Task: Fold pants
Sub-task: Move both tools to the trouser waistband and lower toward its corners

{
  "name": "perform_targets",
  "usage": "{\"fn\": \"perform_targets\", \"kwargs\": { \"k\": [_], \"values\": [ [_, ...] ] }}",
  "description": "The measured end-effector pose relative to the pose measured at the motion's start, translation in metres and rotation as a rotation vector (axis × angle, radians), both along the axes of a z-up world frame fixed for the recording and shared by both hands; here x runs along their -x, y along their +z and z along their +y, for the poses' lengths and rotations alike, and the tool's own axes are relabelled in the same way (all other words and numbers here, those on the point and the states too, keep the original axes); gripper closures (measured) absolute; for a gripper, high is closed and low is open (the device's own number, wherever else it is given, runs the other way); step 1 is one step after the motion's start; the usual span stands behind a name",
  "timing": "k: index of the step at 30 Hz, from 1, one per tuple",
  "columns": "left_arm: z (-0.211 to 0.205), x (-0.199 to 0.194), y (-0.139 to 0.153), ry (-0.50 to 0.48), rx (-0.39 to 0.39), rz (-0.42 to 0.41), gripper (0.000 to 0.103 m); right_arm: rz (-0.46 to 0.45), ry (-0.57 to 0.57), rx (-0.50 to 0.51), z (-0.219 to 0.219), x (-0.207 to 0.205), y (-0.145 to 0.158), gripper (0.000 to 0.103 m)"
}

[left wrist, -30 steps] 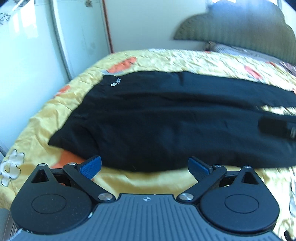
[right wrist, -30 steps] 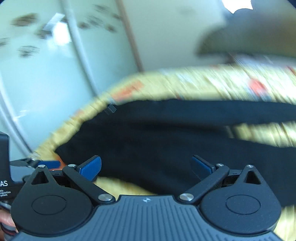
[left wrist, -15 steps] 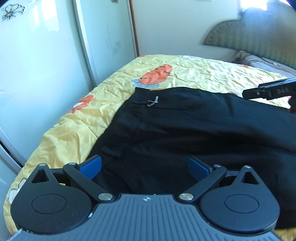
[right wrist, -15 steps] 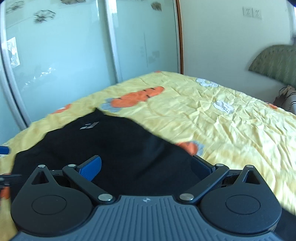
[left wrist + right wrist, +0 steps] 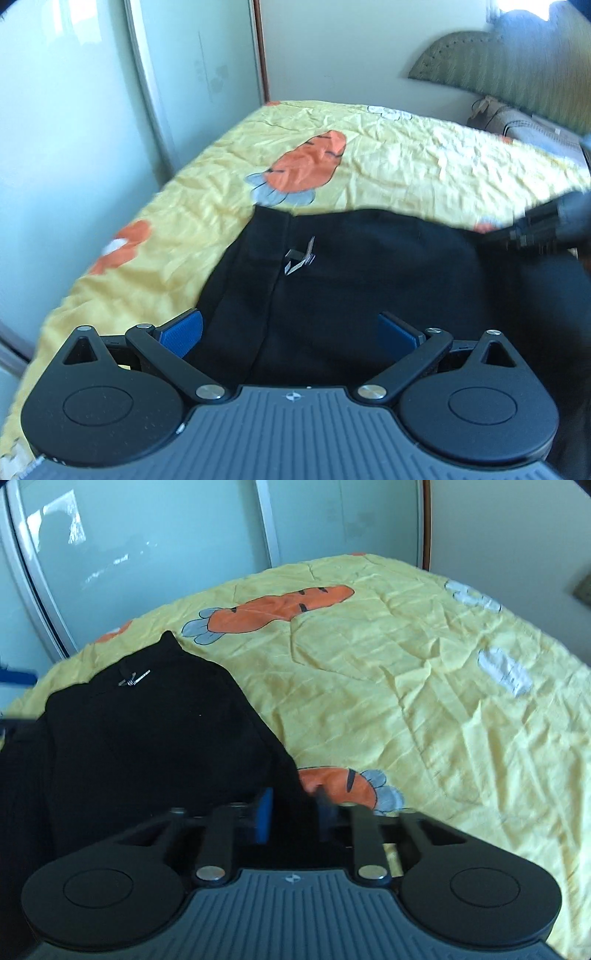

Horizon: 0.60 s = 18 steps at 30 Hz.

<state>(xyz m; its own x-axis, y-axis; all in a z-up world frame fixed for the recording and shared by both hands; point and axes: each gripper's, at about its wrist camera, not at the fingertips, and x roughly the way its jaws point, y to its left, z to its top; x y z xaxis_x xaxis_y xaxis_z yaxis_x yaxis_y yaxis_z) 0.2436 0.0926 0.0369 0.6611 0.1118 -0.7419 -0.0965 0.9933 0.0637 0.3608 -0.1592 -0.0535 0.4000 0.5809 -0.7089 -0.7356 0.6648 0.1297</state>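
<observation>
Black pants lie flat on a yellow bedspread, waistband end with a small silver clasp toward the far left. My left gripper is open, low over the waistband's near part, touching nothing that I can see. In the right wrist view the pants fill the lower left. My right gripper has its jaws narrowed around the pants' right edge, blurred by motion. The right gripper also shows at the left wrist view's right edge.
The yellow bedspread with orange carrot prints spreads to the right and beyond the pants. Sliding glass wardrobe doors stand close along the bed's left side. A padded headboard and a pillow sit at the far right.
Both grippers have moved closer to the waistband end. My right gripper's jaws have closed from wide open onto the pants' edge. The left gripper stays open.
</observation>
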Motion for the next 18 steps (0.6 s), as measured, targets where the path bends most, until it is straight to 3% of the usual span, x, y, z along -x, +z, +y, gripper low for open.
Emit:
{"fn": "perform_targets", "kwargs": {
  "k": [3, 6, 9, 14, 18],
  "values": [
    [0.009, -0.039, 0.002, 0.002, 0.165, 0.038, 0.002, -0.143, 0.027, 0.087, 0.008, 0.027, 0.006, 0.097],
    [0.022, -0.081, -0.002, 0.046, 0.404, 0.111, 0.005, -0.340, 0.081, 0.181, 0.021, 0.074, 0.013, 0.097],
    [0.032, -0.109, -0.013, 0.102, 0.603, 0.173, 0.005, -0.482, 0.144, 0.253, 0.027, 0.121, 0.013, 0.098],
    [0.044, -0.139, -0.042, 0.189, 0.798, 0.274, 0.007, -0.578, 0.215, 0.308, 0.035, 0.159, 0.006, 0.099],
    [0.060, -0.154, -0.059, 0.296, 0.939, 0.310, 0.006, -0.588, 0.208, 0.288, 0.036, 0.156, 0.004, 0.099]
  ]
}}
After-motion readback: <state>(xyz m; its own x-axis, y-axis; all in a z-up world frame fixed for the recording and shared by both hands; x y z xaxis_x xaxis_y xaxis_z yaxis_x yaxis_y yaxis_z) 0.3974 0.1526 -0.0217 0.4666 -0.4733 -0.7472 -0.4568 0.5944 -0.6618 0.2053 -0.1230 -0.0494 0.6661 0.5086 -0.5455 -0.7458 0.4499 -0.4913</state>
